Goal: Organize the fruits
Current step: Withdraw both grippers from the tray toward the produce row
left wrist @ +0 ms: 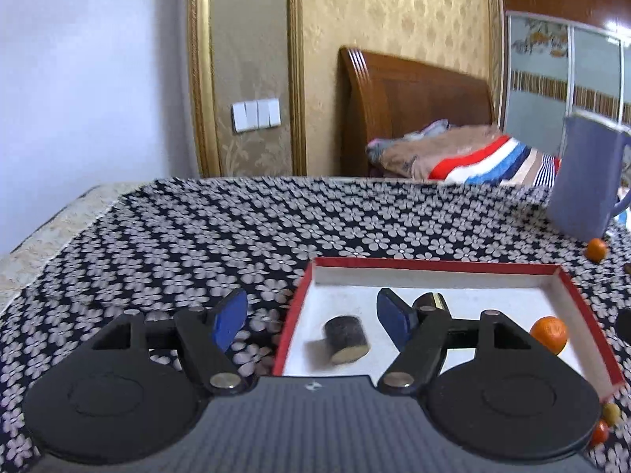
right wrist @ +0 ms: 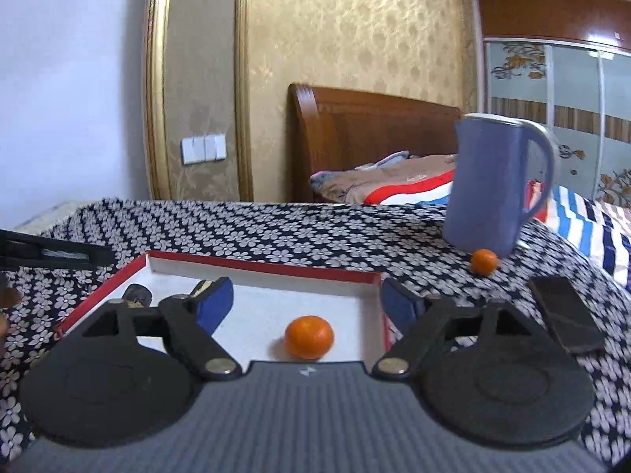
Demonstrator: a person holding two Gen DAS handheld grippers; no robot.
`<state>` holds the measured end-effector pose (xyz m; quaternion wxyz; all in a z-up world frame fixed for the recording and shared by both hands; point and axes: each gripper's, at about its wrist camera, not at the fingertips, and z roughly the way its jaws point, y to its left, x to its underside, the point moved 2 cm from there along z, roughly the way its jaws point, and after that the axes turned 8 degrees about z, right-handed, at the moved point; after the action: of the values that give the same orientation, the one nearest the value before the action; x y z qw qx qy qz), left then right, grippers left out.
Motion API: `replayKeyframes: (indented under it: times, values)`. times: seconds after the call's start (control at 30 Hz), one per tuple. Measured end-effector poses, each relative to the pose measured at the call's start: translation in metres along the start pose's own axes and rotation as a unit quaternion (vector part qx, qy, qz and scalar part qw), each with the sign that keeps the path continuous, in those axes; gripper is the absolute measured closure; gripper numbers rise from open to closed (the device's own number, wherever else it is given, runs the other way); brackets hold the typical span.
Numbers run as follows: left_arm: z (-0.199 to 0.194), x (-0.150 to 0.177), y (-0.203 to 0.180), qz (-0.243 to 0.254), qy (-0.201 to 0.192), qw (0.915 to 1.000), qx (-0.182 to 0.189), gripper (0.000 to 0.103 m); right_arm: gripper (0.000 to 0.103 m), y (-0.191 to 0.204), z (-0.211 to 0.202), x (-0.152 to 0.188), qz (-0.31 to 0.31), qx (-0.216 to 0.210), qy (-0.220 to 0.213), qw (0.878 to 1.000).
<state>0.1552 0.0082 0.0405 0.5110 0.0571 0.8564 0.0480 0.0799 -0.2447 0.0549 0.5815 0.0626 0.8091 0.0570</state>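
Observation:
A red-rimmed white box lies on the flowered cloth. In it are a dark cylinder piece, another dark piece behind my finger, and a small orange. My left gripper is open and empty above the box's left edge. In the right wrist view the box holds the orange and a dark piece. My right gripper is open and empty just above the orange. Another small orange lies by the jug; it also shows in the left wrist view.
A blue jug stands at the back right of the table. A black flat slab lies right of the box. Small fruits lie outside the box's near right corner. A bed stands beyond the table.

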Motion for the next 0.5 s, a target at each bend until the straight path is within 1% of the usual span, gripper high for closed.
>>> replayKeyframes:
  times: [0.07,0.1,0.17,0.27,0.37,0.5]
  values:
    - [-0.016,0.012,0.008,-0.005,-0.007,0.9999,-0.005,0.031,0.018,-0.011,-0.017,0.008,0.016,0.005,-0.01,1.0]
    - [-0.023,0.02,0.011,-0.008,-0.013,0.9999,-0.009,0.031,0.015,-0.017,-0.024,0.012,0.024,0.007,-0.013,1.0]
    - [-0.032,0.036,0.017,-0.02,-0.011,0.9997,-0.013,0.031,0.011,-0.029,-0.035,0.02,0.041,0.012,-0.019,0.999]
    - [-0.043,0.055,0.016,-0.022,-0.014,0.9994,0.022,0.031,0.009,-0.041,-0.043,0.033,0.052,0.02,-0.014,0.998]
    - [-0.048,0.069,0.007,0.001,-0.016,0.9985,0.052,0.031,0.009,-0.043,-0.043,0.042,0.045,0.022,-0.007,0.999]
    - [-0.039,0.081,-0.006,0.036,0.001,0.9977,0.057,0.031,0.008,-0.041,-0.041,0.054,0.034,0.017,0.004,0.999]
